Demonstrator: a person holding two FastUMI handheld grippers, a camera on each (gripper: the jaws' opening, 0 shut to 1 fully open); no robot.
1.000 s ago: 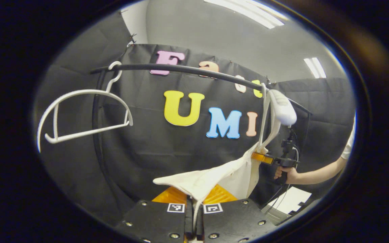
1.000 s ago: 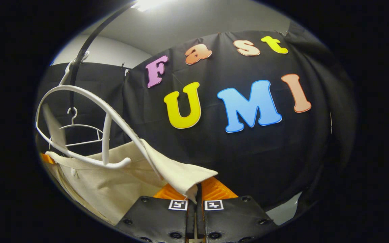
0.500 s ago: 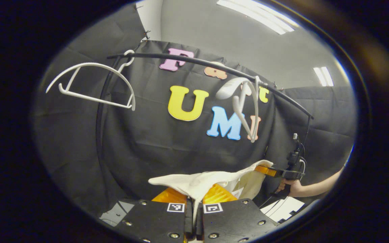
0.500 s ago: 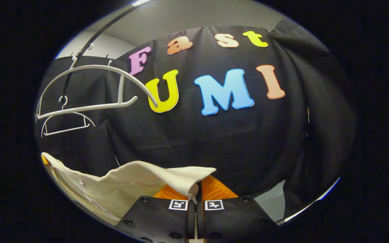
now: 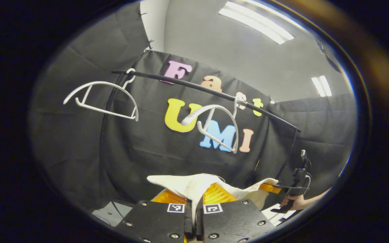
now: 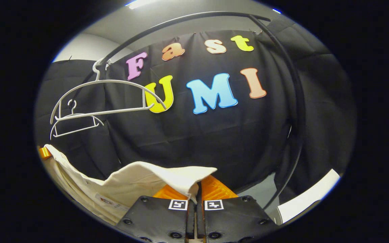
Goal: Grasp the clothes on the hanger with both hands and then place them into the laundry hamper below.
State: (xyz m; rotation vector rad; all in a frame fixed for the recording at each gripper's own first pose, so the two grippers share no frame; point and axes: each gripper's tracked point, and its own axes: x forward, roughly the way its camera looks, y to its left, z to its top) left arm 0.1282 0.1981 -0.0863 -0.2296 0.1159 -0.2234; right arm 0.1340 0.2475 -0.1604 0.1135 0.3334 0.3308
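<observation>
A cream garment hangs stretched between my two grippers, free of the hangers. My left gripper is shut on one corner of the cloth. My right gripper is shut on another corner of the garment, which sags away to the left. Farther off in the left gripper view, the right gripper holds the far edge, with a person's hand on its handle. A bare white hanger swings tilted on the black rail; it hangs level as the near hanger in the right gripper view.
A second bare white hanger hangs at the rail's left end, seen smaller as the far hanger in the right gripper view. The rail's curved black post stands to the right. A pale floor patch lies low at the right.
The garment has come off the hanger and both grippers have dropped lower with it. The freed hanger swung up and is now settling back on the rail.
</observation>
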